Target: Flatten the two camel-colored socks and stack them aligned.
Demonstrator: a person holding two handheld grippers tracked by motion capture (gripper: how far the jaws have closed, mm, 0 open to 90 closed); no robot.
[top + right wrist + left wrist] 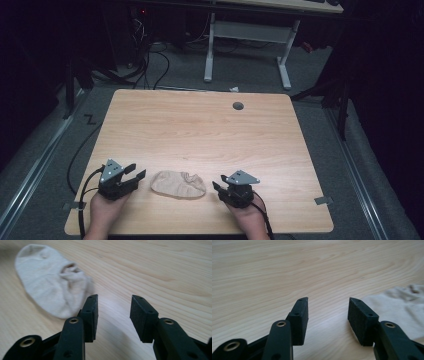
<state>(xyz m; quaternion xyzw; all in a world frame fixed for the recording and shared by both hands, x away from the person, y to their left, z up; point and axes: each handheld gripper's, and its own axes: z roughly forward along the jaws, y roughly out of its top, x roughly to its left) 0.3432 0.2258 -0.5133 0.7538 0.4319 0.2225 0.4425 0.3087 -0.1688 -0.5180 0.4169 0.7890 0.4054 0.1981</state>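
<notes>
Lying flat near the front edge of the wooden surface (200, 130), a small beige sock (178, 184) sits between the two claws. The left claw (136, 174) rests just beside the sock's left end, held in a hand (104, 210) that comes in from the front edge, and its jaws stand apart with nothing between them. In the left gripper view, the sock (402, 305) lies off to the right of the open left claw (328, 311), close to the right pad but not touching it, with bare wood showing between the jaws. The right claw (218, 187) sits near the sock's right end, a little apart from it, held by the other hand (250, 220); its jaws are also spread and empty. In the right gripper view, the sock (50, 280) lies ahead and to the left of the right claw (113, 307), its crumpled opening turned upward, its near edge close to the left pad. A round grey hole (238, 106) marks the surface far behind the sock.
</notes>
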